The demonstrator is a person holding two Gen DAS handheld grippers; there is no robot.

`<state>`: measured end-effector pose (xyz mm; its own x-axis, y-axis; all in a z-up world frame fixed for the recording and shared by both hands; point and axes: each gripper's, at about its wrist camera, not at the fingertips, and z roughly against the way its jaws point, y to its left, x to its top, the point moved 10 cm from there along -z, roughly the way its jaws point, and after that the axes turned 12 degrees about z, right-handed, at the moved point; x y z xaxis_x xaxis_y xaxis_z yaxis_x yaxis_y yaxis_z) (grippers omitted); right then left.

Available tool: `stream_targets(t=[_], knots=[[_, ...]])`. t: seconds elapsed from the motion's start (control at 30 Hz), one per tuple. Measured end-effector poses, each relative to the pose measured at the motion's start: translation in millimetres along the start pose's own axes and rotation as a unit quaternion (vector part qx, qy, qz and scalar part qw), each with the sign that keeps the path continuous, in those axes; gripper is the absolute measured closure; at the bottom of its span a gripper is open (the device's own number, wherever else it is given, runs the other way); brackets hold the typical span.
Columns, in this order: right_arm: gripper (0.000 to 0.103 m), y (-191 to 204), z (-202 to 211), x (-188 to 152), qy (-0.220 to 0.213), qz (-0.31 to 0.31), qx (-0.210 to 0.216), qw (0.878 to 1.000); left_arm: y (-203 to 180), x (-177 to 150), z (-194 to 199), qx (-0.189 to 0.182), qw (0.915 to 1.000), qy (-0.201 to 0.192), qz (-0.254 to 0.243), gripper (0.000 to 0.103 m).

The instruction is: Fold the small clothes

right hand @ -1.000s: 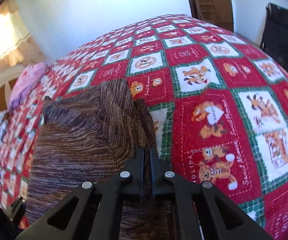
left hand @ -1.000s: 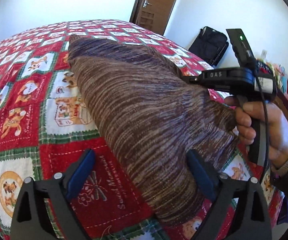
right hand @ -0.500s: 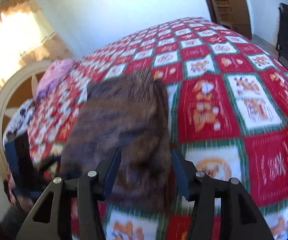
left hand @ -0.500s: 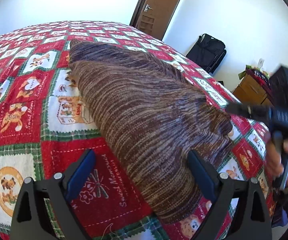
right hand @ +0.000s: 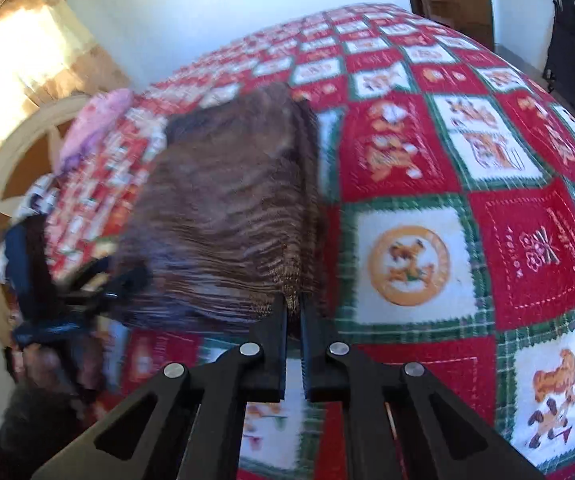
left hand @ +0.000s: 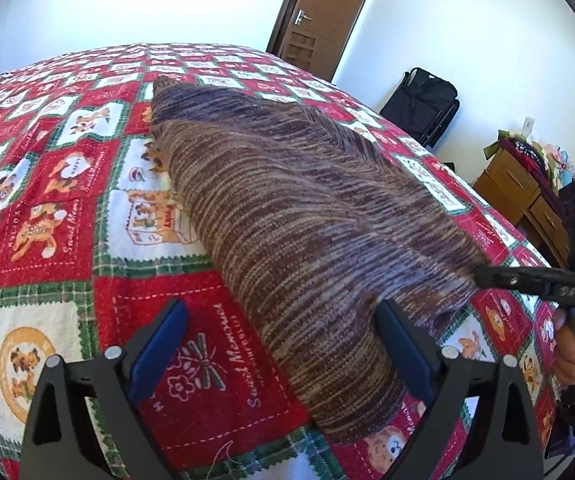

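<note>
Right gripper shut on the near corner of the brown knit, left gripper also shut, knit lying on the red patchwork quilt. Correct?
Not quite: the left gripper is open, its blue pads wide apart in the left wrist view. The right gripper is shut on the brown knit, which lies on the red patchwork quilt.

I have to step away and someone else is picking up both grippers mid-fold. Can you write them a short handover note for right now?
Right gripper: jaws shut on the near edge of the brown striped knit garment.
Left gripper: jaws wide open, holding nothing, hovering over the garment's near end.
Garment: lying lengthwise on the red, white and green patchwork bedspread, in a long narrow shape with layers stacked along its right edge in the right wrist view.
Done: it looks folded lengthwise already.
Left: probably fold it across to make it shorter, then let go and flatten it.
</note>
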<state>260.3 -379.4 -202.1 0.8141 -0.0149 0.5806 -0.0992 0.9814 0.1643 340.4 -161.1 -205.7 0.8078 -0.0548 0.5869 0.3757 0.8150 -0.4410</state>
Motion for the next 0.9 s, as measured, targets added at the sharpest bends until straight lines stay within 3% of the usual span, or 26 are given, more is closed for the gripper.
stream_targets(t=[0.1,0.27,0.3,0.33,0.4,0.47,0.53,0.63,0.73,0.87,0.9], knots=[[0.098,-5.4,-13.8,-1.6,0.015,0.006,-0.012,1.0,-1.7,-1.5,-1.1,0.004,0.9999,0.004,-0.009,0.003],[0.093,0.0,-0.5,10.2,0.033,0.042,-0.046,0.998,-3.2,-7.5,-0.2,0.015,0.9995,0.01,-0.024,0.001],[0.081,-1.2,5.8,14.4,0.028,0.045,-0.058,0.997,-3.1,-8.1,-1.2,0.019,0.9994,0.013,-0.027,0.001],[0.055,-2.1,13.0,20.5,0.018,0.047,-0.072,0.996,-3.2,-8.7,-1.5,0.023,0.9992,0.013,-0.03,0.001],[0.036,4.2,32.0,40.9,-0.035,0.046,-0.081,0.995,-4.2,-10.8,-1.6,0.03,0.9987,0.015,-0.038,0.001],[0.036,25.5,37.3,55.3,-0.072,0.06,-0.058,0.994,-4.6,-12.7,-1.5,0.032,0.9983,0.018,-0.045,0.0],[0.037,46.8,27.0,57.7,-0.074,0.086,-0.039,0.993,-3.9,-12.9,0.1,0.029,0.9985,0.017,-0.043,0.0],[0.037,63.6,-10.7,42.5,-0.032,0.121,-0.051,0.991,-2.2,-11.9,4.1,0.016,0.9993,0.014,-0.033,0.0],[0.047,66.7,-39.0,10.1,0.023,0.146,-0.052,0.988,2.7,-10.9,8.1,0.006,0.9998,0.009,-0.017,0.0],[0.047,65.5,-24.6,10.8,0.032,0.164,-0.043,0.985,2.6,-11.1,6.9,0.008,0.9998,0.01,-0.016,0.0],[0.047,66.0,-15.3,23.4,0.011,0.164,-0.04,0.986,1.7,-11.4,6.2,0.011,0.9997,0.01,-0.019,0.0]])
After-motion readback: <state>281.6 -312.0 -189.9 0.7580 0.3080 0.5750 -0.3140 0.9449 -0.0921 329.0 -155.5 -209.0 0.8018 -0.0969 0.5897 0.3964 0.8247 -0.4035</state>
